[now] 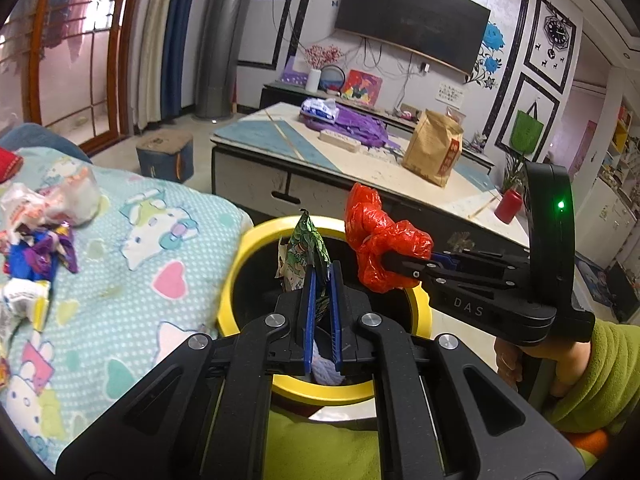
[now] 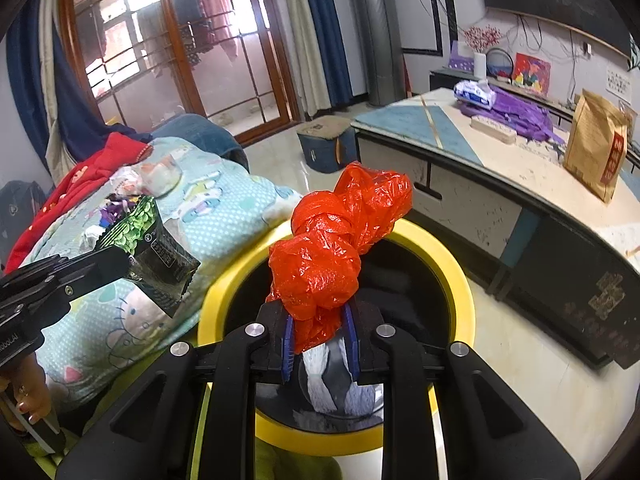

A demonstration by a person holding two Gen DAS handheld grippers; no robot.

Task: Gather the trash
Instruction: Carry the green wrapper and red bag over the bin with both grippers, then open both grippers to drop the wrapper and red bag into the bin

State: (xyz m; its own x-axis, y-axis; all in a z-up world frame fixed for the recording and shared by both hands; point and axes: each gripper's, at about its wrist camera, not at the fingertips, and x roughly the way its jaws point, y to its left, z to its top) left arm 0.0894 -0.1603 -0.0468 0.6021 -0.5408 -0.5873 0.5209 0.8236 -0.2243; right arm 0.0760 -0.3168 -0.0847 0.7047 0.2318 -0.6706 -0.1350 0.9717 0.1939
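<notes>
My left gripper point(image 1: 322, 276) is shut on a green snack wrapper point(image 1: 306, 252) and holds it over the yellow-rimmed bin point(image 1: 240, 256). It also shows in the right wrist view point(image 2: 120, 264) with the wrapper point(image 2: 156, 256) beside the bin's left rim. My right gripper point(image 2: 318, 320) is shut on a crumpled red plastic bag point(image 2: 332, 252) above the bin point(image 2: 452, 272). In the left wrist view the right gripper point(image 1: 396, 266) holds the red bag point(image 1: 380, 240) over the bin's far right rim. White crumpled paper point(image 2: 340, 384) lies inside the bin.
More wrappers and crumpled trash point(image 1: 40, 232) lie on the cartoon-print blanket point(image 1: 160, 248) to the left. A low table point(image 1: 360, 160) with a brown paper bag point(image 1: 434, 148) stands behind the bin. A small blue stool point(image 1: 166, 156) sits on the floor.
</notes>
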